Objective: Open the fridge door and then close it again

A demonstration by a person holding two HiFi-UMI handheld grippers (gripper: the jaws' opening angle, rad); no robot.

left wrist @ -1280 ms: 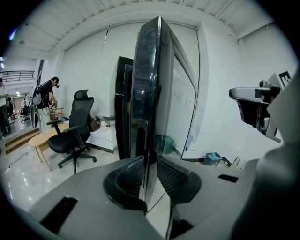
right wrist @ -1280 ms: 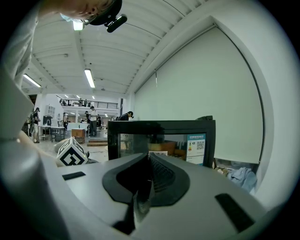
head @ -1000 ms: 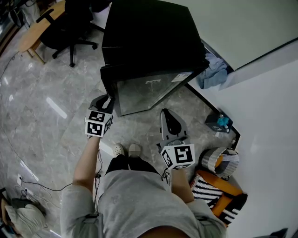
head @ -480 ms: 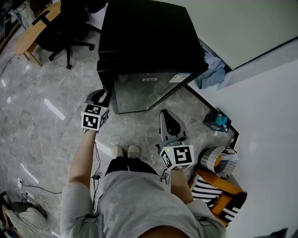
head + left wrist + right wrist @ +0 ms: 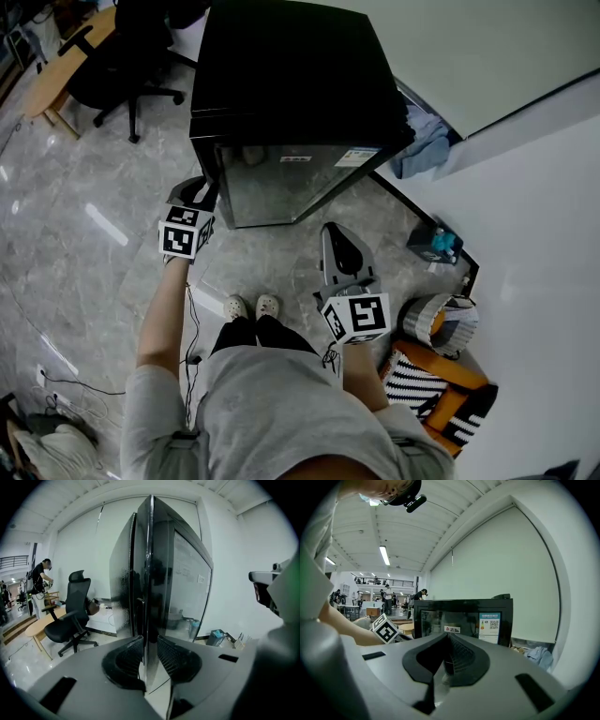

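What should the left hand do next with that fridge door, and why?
Probably push the fridge door fully shut. The left gripper's fingers clamp its free edge, and the door looks slightly ajar from the cabinet.

Compact black fridge (image 5: 291,75), upright, glass door (image 5: 281,183) slightly ajar

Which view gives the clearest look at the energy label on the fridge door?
The right gripper view: the energy label faces the camera squarely on the fridge door. The head view shows only a small pale patch from above; the left gripper view sees it at a steep slant.
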